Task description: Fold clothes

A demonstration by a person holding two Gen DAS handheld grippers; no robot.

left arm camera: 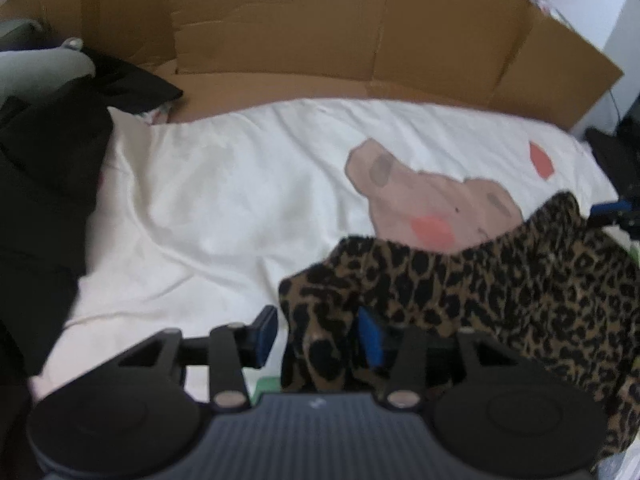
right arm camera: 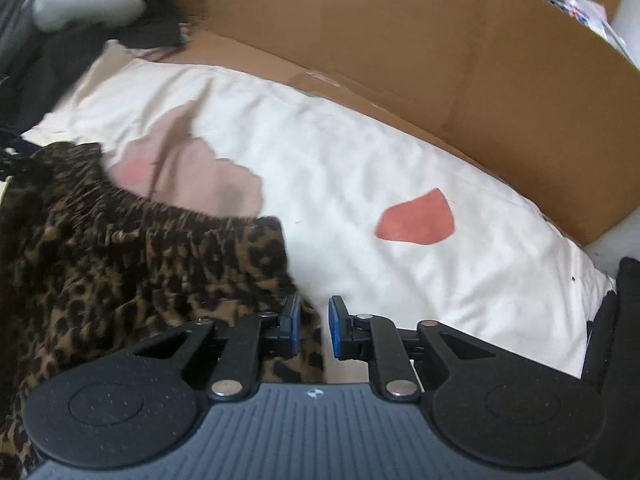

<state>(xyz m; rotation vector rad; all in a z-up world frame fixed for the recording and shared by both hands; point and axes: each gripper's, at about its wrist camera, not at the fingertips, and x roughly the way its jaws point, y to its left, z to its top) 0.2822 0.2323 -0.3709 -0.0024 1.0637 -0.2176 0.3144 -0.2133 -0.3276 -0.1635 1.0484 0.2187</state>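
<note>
1. Garment: leopard-print garment (left arm camera: 500, 288), bunched, lifted off a white sheet (left arm camera: 220, 200); in the left wrist view it fills 3 to 5 o'clock, in the right wrist view (right arm camera: 120, 264) 7 to 10 o'clock.
2. Left gripper (left arm camera: 316, 336): jaws about half apart, fold of the garment hanging between them. Cloth drapes over the right blue pad (left arm camera: 370, 336); left pad (left arm camera: 266, 334) stands clear of the cloth. Pads not pressing together on it.
3. Right gripper (right arm camera: 314, 328): jaws narrow, blue pads (right arm camera: 335, 330) close together, edge of the garment running into the gap from 9 o'clock. Cannot tell if the pads actually pinch the cloth.
4. Gathered elastic waistband (right arm camera: 192, 216) runs along the garment's top edge in the right wrist view.
5. Sheet carries a pink bear print (left arm camera: 432, 200) at centre right and a red heart patch (right arm camera: 416, 220).
6. Cardboard wall (left arm camera: 320, 28) stands behind the sheet from 10 to 2 o'clock.
7. Dark clothing pile (left arm camera: 44, 200) sits at 9 o'clock in the left wrist view, touching the sheet's edge.
8. Both views motion-blurred.
</note>
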